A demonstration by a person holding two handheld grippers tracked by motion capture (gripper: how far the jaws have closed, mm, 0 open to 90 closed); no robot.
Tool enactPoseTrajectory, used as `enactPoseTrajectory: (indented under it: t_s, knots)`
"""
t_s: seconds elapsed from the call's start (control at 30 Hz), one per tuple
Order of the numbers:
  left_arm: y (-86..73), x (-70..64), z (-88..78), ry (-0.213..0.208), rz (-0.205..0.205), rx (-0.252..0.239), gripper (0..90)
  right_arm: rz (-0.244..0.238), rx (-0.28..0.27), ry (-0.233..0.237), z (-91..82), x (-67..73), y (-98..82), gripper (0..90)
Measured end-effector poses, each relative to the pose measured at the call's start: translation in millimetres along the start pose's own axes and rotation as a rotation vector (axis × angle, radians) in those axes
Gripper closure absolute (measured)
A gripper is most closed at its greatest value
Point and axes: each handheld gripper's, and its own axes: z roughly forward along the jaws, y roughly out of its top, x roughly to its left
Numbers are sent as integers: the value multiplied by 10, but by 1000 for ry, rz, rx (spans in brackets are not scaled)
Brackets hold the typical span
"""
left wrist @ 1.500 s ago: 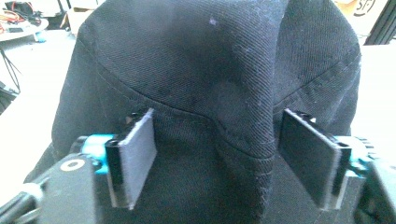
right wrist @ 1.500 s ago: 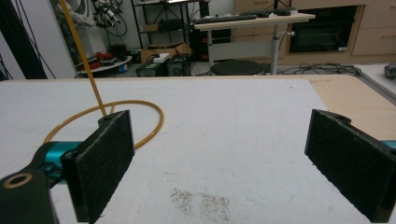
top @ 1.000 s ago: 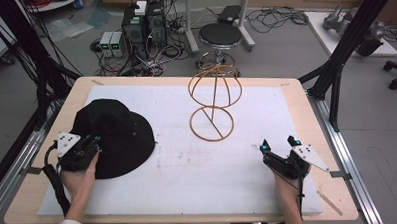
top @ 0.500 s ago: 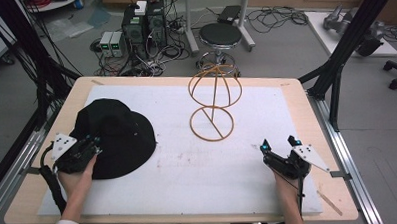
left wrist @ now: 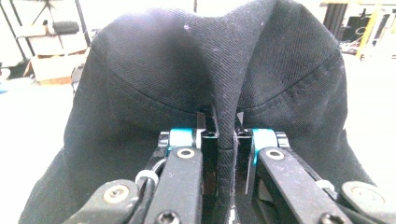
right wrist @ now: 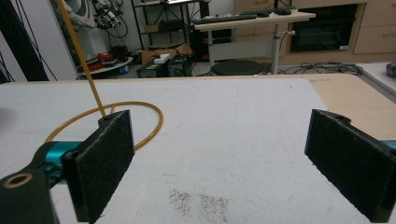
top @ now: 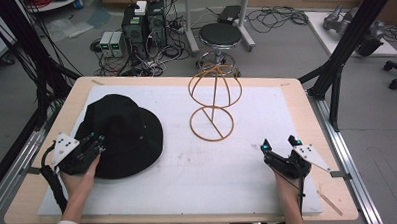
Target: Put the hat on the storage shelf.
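Pinching black twill hat (left wrist: 154,88) brim, left hand-held gripper (left wrist: 219,140); wire stand (top: 213,101)

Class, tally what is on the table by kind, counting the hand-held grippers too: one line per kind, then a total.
Hats: 1, black hat
Wire stands: 1, yellow stand
Grippers: 2, left gripper shut on the hat's brim, right gripper with jaws apart
Total: 4
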Motion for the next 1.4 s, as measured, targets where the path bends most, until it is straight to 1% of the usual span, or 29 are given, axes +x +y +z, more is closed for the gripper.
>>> enactPoseTrajectory:
  t_s: [0.13,0.2,0.43,0.5,0.57,0.8,0.93,1.03,1.2,1.33,1.4]
  knots:
    - [80,-56,-49,-15,6,-41,861,2,0,4,-4,-3,2,74]
    - [131,-84,-82,-21,16,-63,861,0,-1,4,-4,-3,2,73]
    - [330,-181,-175,-50,30,-152,861,9,-2,5,-9,-5,3,74]
    - [380,-193,-185,-60,27,-182,861,10,-3,5,-10,-3,4,74]
    - [421,-204,-190,-55,24,-206,861,10,-5,5,-11,-1,4,73]
    - [534,-227,-157,-82,5,-273,861,14,-3,7,-15,2,4,73]
    - [594,-243,-114,-105,-5,-305,861,2,-4,10,-13,1,4,73]
    - [637,-271,-96,-112,-11,-324,860,7,-3,11,-17,2,5,74]
    - [700,-308,-67,-112,-7,-343,860,14,-4,13,-24,-8,6,73]
    - [747,-321,-14,-128,-12,-355,860,15,-6,17,-27,-9,7,73]
    - [784,-336,20,-133,-2,-362,860,11,-8,20,-25,-1,7,74]
